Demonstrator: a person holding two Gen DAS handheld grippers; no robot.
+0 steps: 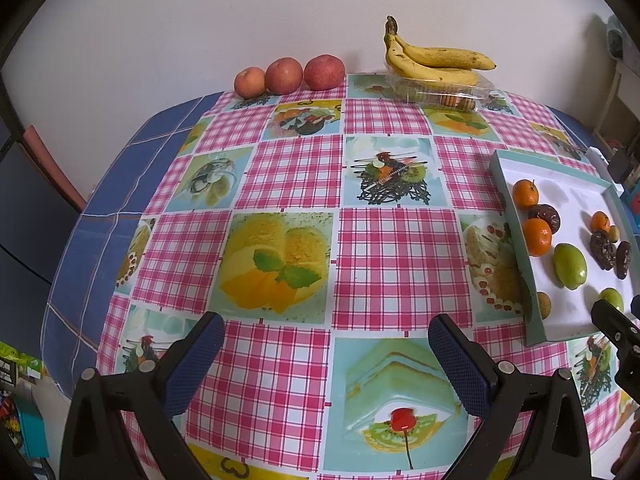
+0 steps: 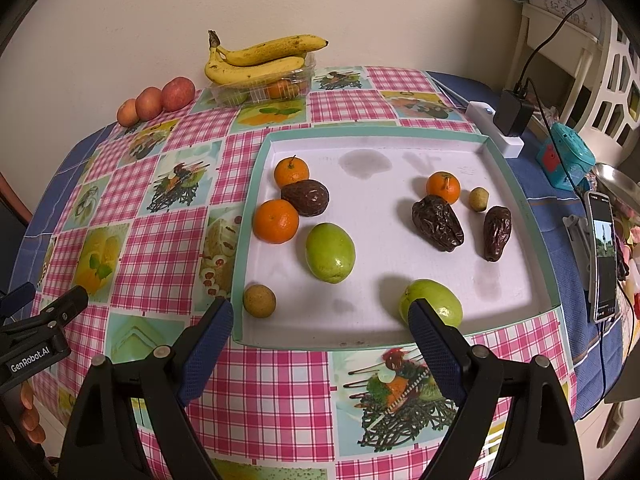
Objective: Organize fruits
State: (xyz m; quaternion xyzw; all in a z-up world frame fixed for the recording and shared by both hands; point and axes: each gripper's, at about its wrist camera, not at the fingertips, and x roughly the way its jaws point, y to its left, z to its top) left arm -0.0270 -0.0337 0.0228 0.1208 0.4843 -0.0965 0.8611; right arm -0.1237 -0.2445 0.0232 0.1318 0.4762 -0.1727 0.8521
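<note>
Pink-checked cloth (image 1: 292,168) covers the worktop. Left wrist view: my left gripper (image 1: 326,364) hangs above the cloth, fingers spread wide, nothing between them. Three apples (image 1: 290,76) sit in a row at the far edge by the wall. Right of them, bananas (image 1: 436,62) lie on top of a clear plastic box (image 1: 444,94). The tray (image 1: 516,232) is off to the right, only partly in frame, with oranges (image 1: 537,237), green fruit (image 1: 570,266) and dark dates (image 1: 602,249) in it. My right gripper's tip (image 1: 610,320) shows at the tray's near corner.

Right wrist view: my right gripper (image 2: 320,334) is spread apart too, holding nothing, hovering over the tray's (image 2: 250,216) near rim. Right finger (image 2: 430,334) overlaps the near green fruit (image 2: 434,300); cannot tell if it touches. Second green fruit (image 2: 330,252) lies mid-tray. Two oranges (image 2: 276,221) and a dark wrinkled fruit (image 2: 306,197) cluster touching at the left side. A small brown round fruit (image 2: 259,300) sits in the near-left corner. On the right side: one orange (image 2: 443,187), two dates (image 2: 438,222), a small yellowish fruit (image 2: 478,199). Apples (image 2: 154,102) and bananas (image 2: 260,58) are at the back by the wall. A phone (image 2: 602,256) stands right of the tray, a charger (image 2: 512,112) behind it. My left gripper (image 2: 44,316) is at the left edge.
</note>
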